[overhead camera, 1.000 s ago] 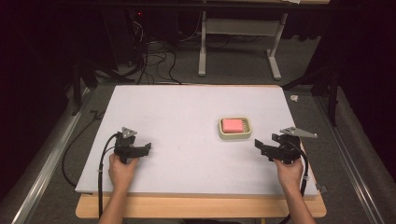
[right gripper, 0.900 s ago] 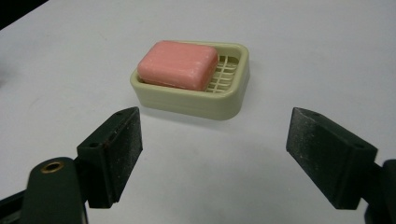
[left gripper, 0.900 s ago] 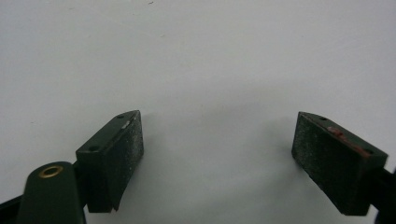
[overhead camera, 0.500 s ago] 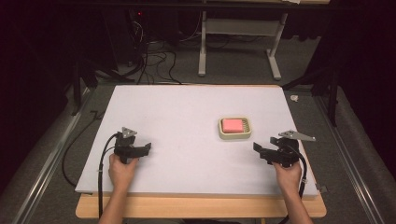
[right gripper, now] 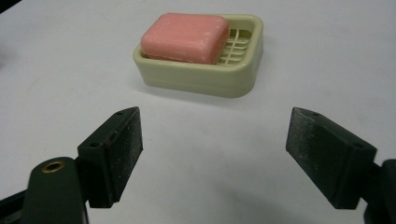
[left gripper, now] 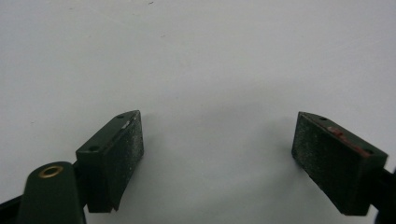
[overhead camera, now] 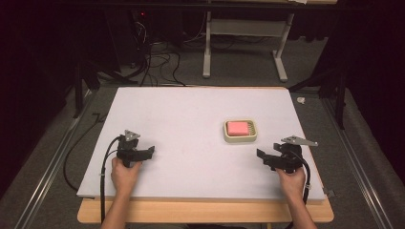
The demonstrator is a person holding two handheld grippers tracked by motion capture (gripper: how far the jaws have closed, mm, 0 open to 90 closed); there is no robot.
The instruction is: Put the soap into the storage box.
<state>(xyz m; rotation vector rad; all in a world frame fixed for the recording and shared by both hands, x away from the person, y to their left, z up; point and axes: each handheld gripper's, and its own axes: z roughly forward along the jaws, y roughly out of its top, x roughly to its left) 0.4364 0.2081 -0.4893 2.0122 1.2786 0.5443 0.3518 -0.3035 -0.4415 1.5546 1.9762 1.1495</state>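
Note:
A pink bar of soap (overhead camera: 237, 127) (right gripper: 186, 37) lies in a pale green slatted soap dish (overhead camera: 240, 137) (right gripper: 208, 79) on the white table (overhead camera: 191, 129), right of centre. My right gripper (overhead camera: 260, 157) (right gripper: 215, 154) sits near the front right, open, with the dish a short way beyond its spread jaws and nothing between them. My left gripper (overhead camera: 151, 152) (left gripper: 217, 154) rests at the front left, open over bare white surface, its jaws pointing right.
The white board lies on a wooden tabletop whose front edge (overhead camera: 205, 212) shows below my hands. Beyond the table are dark floor, tangled cables (overhead camera: 157, 59) and a grey stand's legs (overhead camera: 243, 33). A small white item (overhead camera: 301, 100) lies off the right edge.
My right gripper has drawn slightly back toward the front edge and to the left. The left gripper and the soap dish have not moved.

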